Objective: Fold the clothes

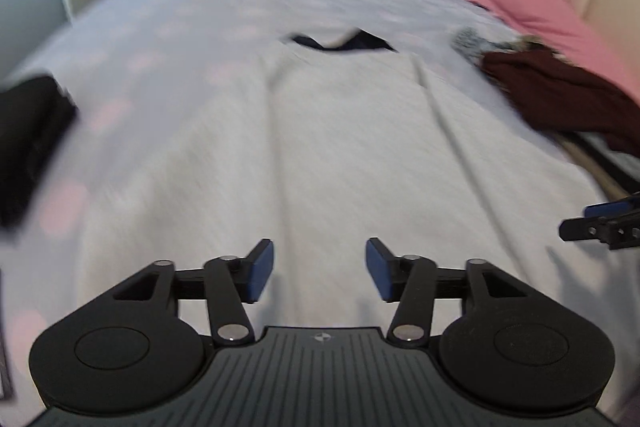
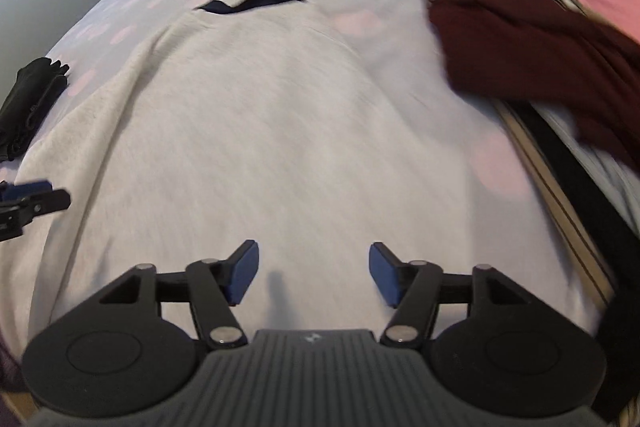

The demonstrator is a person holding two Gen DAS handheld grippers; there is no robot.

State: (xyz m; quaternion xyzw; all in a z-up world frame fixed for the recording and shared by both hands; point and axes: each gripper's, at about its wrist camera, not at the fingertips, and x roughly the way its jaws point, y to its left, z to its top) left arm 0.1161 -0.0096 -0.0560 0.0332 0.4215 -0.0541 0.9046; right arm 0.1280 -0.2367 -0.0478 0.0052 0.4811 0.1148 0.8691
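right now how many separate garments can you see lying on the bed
3: a light grey top spread flat mid-bed, a maroon garment heaped at the right, a black folded one at the left. Others may lie beneath the heap.

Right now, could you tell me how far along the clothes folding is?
Possibly done: a black bundle at the left. In hand: nothing; left hand-held gripper and right hand-held gripper are open over the spread light grey garment. Left: that garment and the maroon pile.

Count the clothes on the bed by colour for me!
Light grey top: 1
Dark red garment: 1
Black folded garment: 1
Pink fabric: 1
Speckled grey piece: 1, too blurred to identify
Total: 5
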